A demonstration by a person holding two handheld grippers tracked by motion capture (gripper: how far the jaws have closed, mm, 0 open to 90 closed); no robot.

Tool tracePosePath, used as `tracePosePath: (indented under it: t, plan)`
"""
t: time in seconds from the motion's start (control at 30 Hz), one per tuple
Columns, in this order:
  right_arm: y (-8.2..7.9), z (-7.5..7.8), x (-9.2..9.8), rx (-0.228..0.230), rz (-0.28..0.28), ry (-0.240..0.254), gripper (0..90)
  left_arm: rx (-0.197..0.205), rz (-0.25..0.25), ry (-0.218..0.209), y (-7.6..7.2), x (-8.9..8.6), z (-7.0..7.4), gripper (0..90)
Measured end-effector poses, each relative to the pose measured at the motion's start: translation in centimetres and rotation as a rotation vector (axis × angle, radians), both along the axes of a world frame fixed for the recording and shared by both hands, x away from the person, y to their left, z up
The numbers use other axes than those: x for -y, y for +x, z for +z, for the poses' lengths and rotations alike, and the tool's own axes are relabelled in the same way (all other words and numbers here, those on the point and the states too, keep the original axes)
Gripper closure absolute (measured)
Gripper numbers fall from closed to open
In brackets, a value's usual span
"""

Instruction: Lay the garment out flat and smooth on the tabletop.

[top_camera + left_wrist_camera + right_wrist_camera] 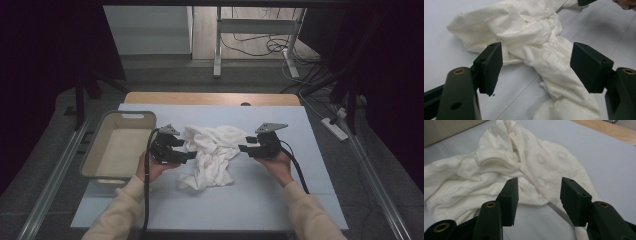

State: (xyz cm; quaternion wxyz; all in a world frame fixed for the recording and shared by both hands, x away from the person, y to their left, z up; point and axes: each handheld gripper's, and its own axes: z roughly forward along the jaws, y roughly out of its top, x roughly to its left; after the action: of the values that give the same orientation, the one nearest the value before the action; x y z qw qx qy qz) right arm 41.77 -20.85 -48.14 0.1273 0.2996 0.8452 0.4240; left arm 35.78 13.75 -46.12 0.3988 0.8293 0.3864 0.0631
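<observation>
A crumpled white garment lies in a heap in the middle of the pale blue table mat. My left gripper sits at the heap's left edge with its jaws wide apart. In the left gripper view the cloth lies just beyond and between the pads, untouched by them. My right gripper points at the heap from its right side. In the right gripper view its jaws stand apart over the hem of the garment, and nothing is pinched between its fingers.
A beige plastic basket stands empty at the left of the mat, close to my left hand. The wooden table edge runs along the back. Beyond it are a desk frame and floor cables.
</observation>
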Motion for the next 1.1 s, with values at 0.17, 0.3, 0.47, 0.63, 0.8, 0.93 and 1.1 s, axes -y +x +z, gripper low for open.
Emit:
tracePosePath:
  t: [0.17, 0.3, 0.47, 0.63, 0.8, 0.93, 1.1]
  plan:
    - [0.5, -0.5, -1.0, -0.001, 0.013, -0.03, 49.1, 0.0, -0.004, 0.0, 0.0, 0.1, 0.0, 26.5]
    - [0.9, -0.7, -1.9, 0.003, 0.035, -0.05, 49.1, 0.0, -0.005, -0.001, 0.0, 0.1, 0.0, 26.5]
    - [1.2, -1.3, -3.4, 0.011, 0.063, -0.093, 49.4, 0.0, -0.007, -0.003, 0.0, 0.1, 0.0, 26.5]
    - [1.4, -1.8, -4.3, 0.015, 0.077, -0.116, 49.8, -0.001, -0.005, -0.006, 0.0, 0.1, 0.0, 26.5]
    - [1.7, -2.3, -5.0, 0.026, 0.08, -0.143, 50.3, -0.004, -0.006, -0.007, 0.0, 0.1, -0.1, 26.5]
    - [2.2, -2.7, -5.3, 0.026, 0.081, -0.157, 52.4, -0.003, -0.008, -0.007, 0.1, 0.1, -0.1, 26.5]
    - [2.6, -3.3, -5.7, 0.029, 0.083, -0.195, 53.7, -0.003, -0.009, -0.008, 0.1, 0.1, -0.1, 26.4]
